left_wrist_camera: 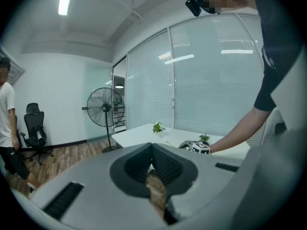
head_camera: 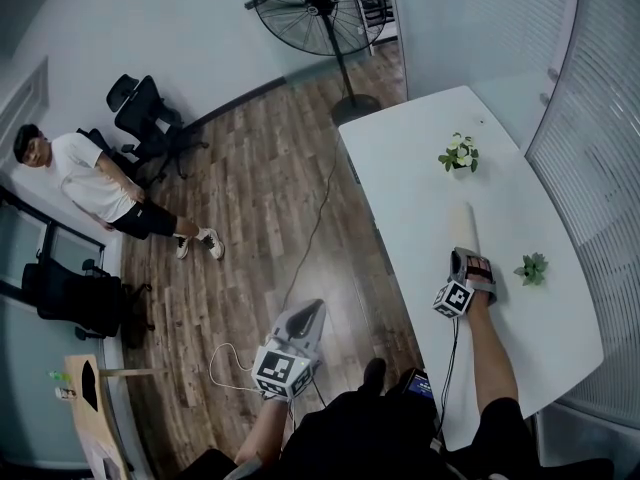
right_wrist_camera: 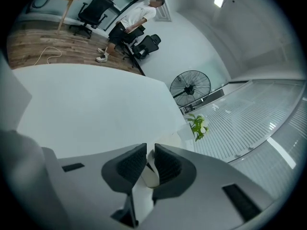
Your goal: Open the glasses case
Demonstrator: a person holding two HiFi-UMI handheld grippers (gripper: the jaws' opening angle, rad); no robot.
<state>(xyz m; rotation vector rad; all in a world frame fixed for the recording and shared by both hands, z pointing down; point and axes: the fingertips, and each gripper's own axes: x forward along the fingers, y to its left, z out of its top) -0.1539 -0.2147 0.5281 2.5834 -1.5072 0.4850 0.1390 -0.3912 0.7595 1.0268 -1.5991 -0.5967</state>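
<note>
Glasses case [head_camera: 463, 230] is lying on the white bench [head_camera: 415, 173], cream, long, lengthwise away from you, between two small potted plants [head_camera: 459, 153] [head_camera: 531, 268]. Your right gripper [head_camera: 472, 262] is grasping its near end, with the jaws nearly together and the cream edge [right_wrist_camera: 149, 174] sitting between the pads. Your left gripper [head_camera: 305, 318] is hanging off the bench over the wood floor [head_camera: 270, 188], clenched with nothing in it. A fan [head_camera: 318, 8] is standing beyond the bench.
</note>
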